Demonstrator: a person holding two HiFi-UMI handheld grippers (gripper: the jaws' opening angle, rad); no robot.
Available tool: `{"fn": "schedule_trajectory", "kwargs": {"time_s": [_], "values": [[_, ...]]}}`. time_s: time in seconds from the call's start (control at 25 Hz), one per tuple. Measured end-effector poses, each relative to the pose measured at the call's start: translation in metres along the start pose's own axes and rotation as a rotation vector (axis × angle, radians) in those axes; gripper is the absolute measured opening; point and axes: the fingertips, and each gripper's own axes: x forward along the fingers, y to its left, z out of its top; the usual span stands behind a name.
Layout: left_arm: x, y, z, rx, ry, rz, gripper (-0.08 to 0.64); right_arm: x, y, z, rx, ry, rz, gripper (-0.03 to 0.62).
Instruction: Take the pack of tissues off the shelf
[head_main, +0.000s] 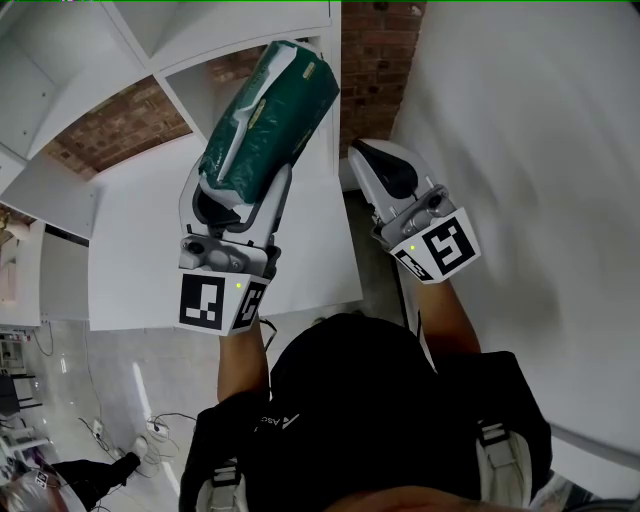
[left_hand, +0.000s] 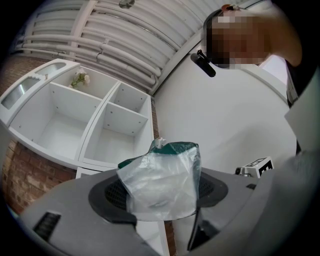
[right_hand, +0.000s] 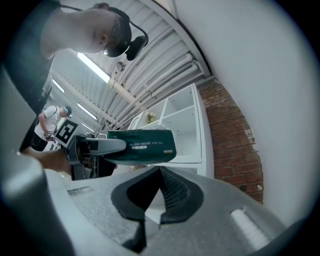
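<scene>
The pack of tissues (head_main: 270, 115) is a dark green plastic-wrapped packet with a clear end. My left gripper (head_main: 247, 180) is shut on its lower part and holds it in the air, out in front of the white shelf unit (head_main: 215, 60). In the left gripper view the pack (left_hand: 162, 182) fills the space between the jaws, with the empty shelf compartments (left_hand: 100, 125) behind it. My right gripper (head_main: 378, 165) hangs to the right of the pack, its jaws together and empty. From the right gripper view the pack (right_hand: 142, 146) lies sideways in the left gripper (right_hand: 95, 146).
A red brick wall (head_main: 375, 60) runs behind the shelf unit, and a plain white wall (head_main: 520, 150) stands at the right. A white panel (head_main: 140, 250) lies below the left gripper. A person (right_hand: 50, 122) stands far off in the right gripper view.
</scene>
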Motion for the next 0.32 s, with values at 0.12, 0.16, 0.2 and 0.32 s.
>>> {"fn": "schedule_trajectory", "kwargs": {"time_s": [0.12, 0.16, 0.2, 0.32], "values": [[0.0004, -0.0003, 0.0004, 0.000, -0.002, -0.001, 0.311, -0.0008, -0.0005, 0.0004, -0.001, -0.002, -0.002, 0.000], [0.0007, -0.0006, 0.0003, 0.000, -0.002, -0.001, 0.311, -0.0012, -0.0009, 0.0004, 0.000, -0.003, -0.003, 0.000], [0.0011, -0.0009, 0.0003, 0.000, -0.002, -0.001, 0.311, -0.0016, -0.0014, 0.0004, 0.000, -0.003, -0.003, 0.000], [0.0025, -0.0010, 0.0007, -0.001, -0.002, 0.001, 0.311, -0.0022, -0.0027, 0.0006, 0.002, -0.004, -0.004, 0.000]]}}
